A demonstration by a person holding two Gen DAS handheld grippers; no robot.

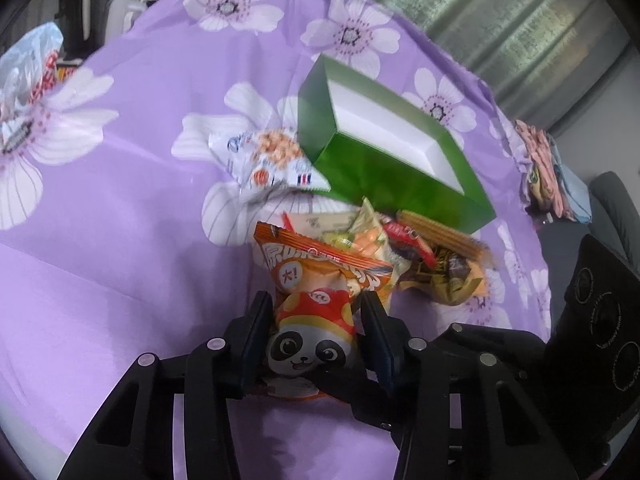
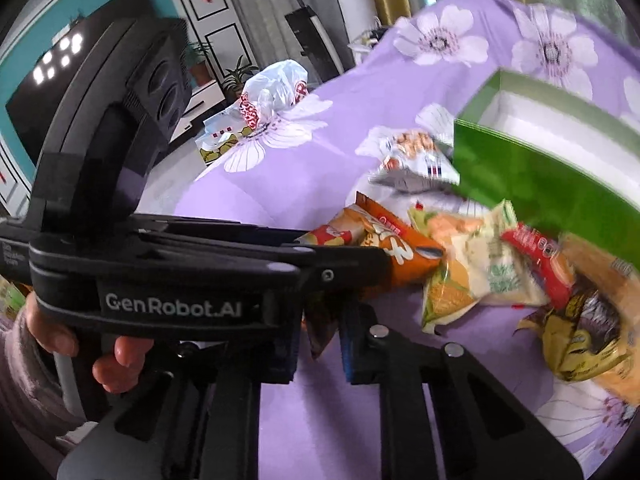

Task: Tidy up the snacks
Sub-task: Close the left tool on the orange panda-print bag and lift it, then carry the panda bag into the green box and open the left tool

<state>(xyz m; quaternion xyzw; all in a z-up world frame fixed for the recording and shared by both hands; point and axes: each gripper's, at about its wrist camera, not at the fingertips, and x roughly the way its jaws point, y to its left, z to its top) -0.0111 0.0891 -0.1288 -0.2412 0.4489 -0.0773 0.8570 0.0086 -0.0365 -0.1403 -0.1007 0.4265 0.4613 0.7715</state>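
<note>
On the purple flowered cloth (image 1: 120, 240), a heap of snack packets lies just in front of a green box (image 1: 384, 184) with a white, empty inside. The left gripper (image 1: 316, 328) is clenched on an orange packet with a panda (image 1: 312, 320), its pads pressing both flanks. The right gripper (image 2: 320, 340) is closed on a thin dark flap of wrapper (image 2: 320, 332); whether that flap belongs to the same orange packet I cannot tell.

By my reading, the step in hand is the pick-up: a snack is gripped but still rests low at the near edge of the heap. Next it needs lifting clear of the neighbouring packets and carrying over the box's near wall to be dropped inside.

That packet's long axis runs away from the left camera, its orange top seam pointing toward the box and the panda end toward the gripper.
</note>
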